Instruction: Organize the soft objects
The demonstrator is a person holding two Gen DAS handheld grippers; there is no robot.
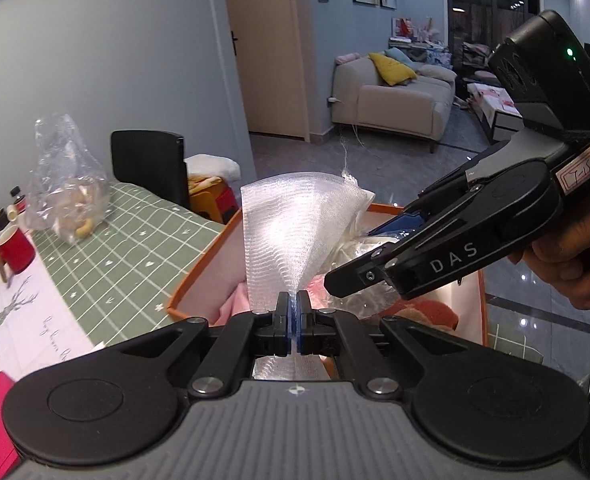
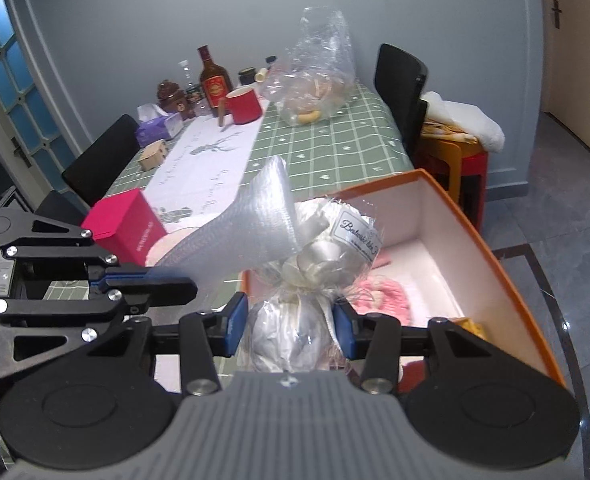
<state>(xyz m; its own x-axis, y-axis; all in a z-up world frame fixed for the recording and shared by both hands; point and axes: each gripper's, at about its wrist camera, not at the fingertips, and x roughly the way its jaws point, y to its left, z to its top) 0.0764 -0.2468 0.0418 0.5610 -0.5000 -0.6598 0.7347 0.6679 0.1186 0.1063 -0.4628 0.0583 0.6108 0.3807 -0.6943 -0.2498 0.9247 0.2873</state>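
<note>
Dining table, green grid cloth (image 2: 327, 152), left to right: purple tissue pack (image 2: 157, 128), liquor bottle (image 2: 214, 80), red mug (image 2: 247, 106), clear plastic bag (image 2: 319, 76) of pale items, black chair (image 2: 401, 92). Nearer, a magenta box (image 2: 125, 228). Left gripper (image 1: 294, 312), fingers pressed together, pinches white mesh cloth (image 1: 295, 232) fanned upright over the orange box (image 2: 491, 248). Right gripper (image 2: 291, 328) clamps a cellophane gift bundle (image 2: 295, 328) with ribbon at the box's near edge; its tag's script is only partly legible. Gripper body reads "DAS". Pink knit (image 2: 379, 296) lies inside the box.
</note>
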